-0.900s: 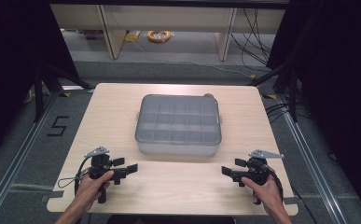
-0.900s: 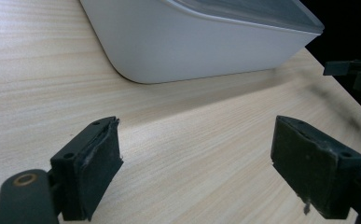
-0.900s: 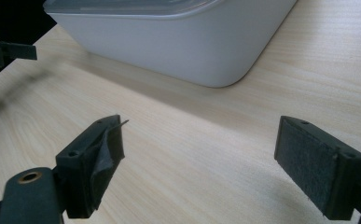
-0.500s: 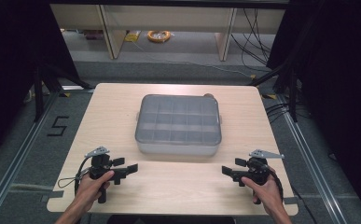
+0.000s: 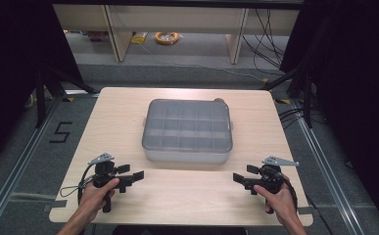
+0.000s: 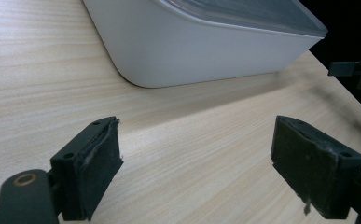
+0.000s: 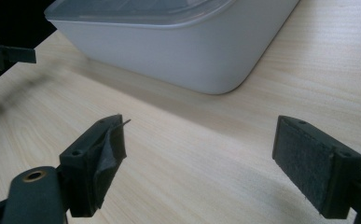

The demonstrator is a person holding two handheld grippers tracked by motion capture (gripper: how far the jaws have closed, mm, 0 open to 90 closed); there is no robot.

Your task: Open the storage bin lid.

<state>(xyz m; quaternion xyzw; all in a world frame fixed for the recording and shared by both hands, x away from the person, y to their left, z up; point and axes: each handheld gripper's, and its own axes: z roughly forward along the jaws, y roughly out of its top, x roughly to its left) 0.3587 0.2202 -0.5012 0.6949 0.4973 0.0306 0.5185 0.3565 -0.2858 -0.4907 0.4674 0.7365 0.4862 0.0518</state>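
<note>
Both claws were sitting wide open with nothing in them when this was grabbed: your left claw and your right claw were low over the near part of the table, pointed in at each other across bare wood. The lidded organizer box sat ahead of both, in the gap between them but further out, resting flat in the middle of the table. From the left claw its near rounded corner was up ahead and slightly to the right of the jaws; from the right claw the other near corner was up ahead too, not touching either.

Handling-wise, I'd guess stiff moulded plastic, white tub with a clear lid over a grid of compartments. Smooth walls, so probably slippery for those pads, and way too wide to pinch across with one claw. Looked light, though I couldn't tell whether the compartments held anything. If I were you I'd have gone for the lid's lip or the small tabs at the two short ends, one claw per side.

Its long axis ran across, from one claw's side to the other, with a long wall facing you. Lid up, sitting level.
</note>
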